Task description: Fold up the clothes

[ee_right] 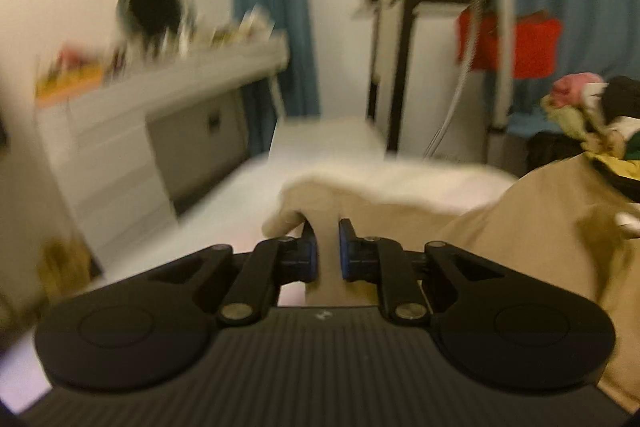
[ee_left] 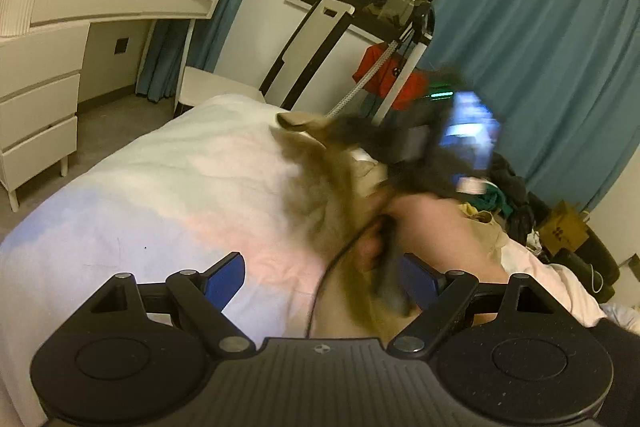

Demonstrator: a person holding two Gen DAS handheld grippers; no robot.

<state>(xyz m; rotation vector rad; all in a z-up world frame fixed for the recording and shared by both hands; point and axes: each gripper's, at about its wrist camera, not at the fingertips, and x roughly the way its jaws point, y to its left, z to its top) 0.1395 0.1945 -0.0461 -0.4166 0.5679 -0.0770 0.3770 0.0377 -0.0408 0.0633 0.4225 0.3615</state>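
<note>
A tan garment [ee_left: 340, 187] lies on the white bed [ee_left: 180, 187], blurred by motion. My left gripper [ee_left: 320, 279] is open and empty above the bed, with the garment just ahead and to its right. The other hand-held gripper [ee_left: 440, 143] shows beyond it, blurred, with the hand [ee_left: 436, 227] that holds it. In the right wrist view my right gripper [ee_right: 328, 243] is shut on a fold of the tan garment [ee_right: 500, 235], which trails off to the right over the bed [ee_right: 248, 195].
A white dresser [ee_left: 44, 87] with bottles stands at the left. A pile of clothes [ee_left: 508, 195] lies at the right, also in the right wrist view [ee_right: 592, 115]. Blue curtains [ee_left: 540, 47], a stand with a red cloth [ee_left: 384, 75] and a window stand behind the bed.
</note>
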